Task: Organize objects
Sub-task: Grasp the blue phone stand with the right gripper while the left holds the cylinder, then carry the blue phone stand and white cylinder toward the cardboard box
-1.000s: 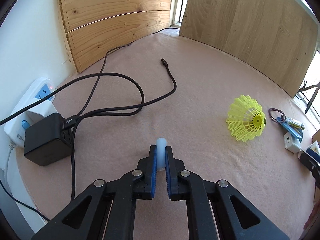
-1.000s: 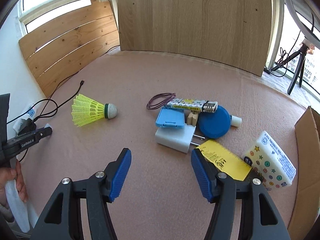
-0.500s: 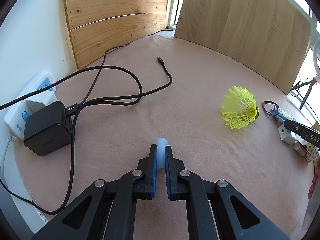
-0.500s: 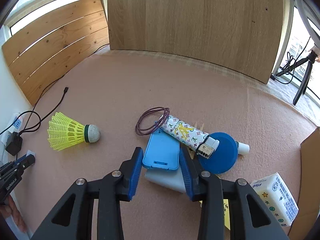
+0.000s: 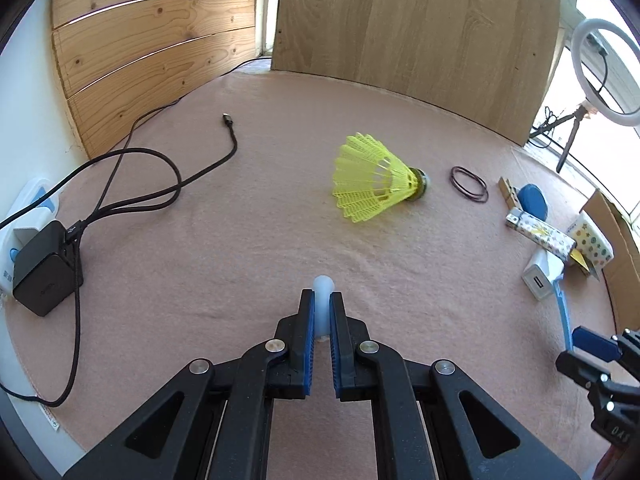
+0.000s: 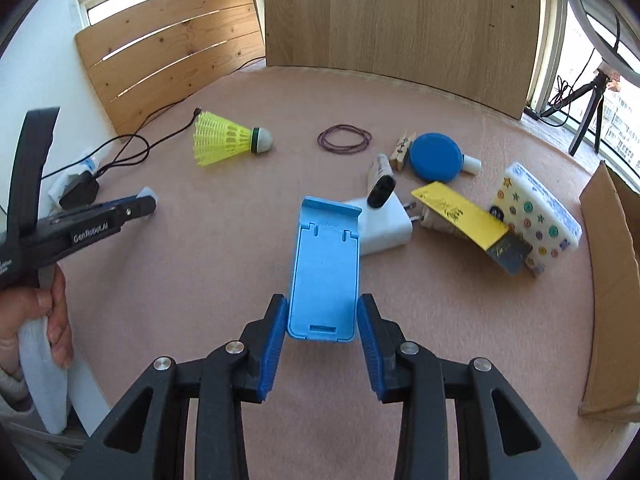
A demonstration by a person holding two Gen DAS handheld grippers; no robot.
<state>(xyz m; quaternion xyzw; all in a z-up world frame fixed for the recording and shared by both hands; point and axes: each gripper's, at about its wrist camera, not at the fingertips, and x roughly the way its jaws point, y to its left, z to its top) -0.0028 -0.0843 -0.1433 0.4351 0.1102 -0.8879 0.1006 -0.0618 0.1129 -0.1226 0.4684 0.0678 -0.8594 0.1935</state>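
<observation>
Just ahead of blue stand (image 6: 324,276): white charger (image 6: 384,224), lighter (image 6: 380,180) atop.

A pale translucent white piece (image 5: 322,296) is being shown between the blue pads of the black left gripper (image 5: 321,320). A light blue plastic stand (image 6: 325,268) is being framed by the blue pads of the black right gripper (image 6: 322,320). A neon yellow shuttlecock (image 6: 230,138) with a dark green band and off-white cork is being displayed on the pinkish-beige felt surface (image 6: 200,280). A dark purple hair tie (image 6: 345,139), a round blue lid (image 6: 435,156), a white charger (image 6: 385,224), a yellow card (image 6: 460,215) and a white packet (image 6: 536,216) dotted with multicoloured stars and circles are being seen beside it.
</observation>
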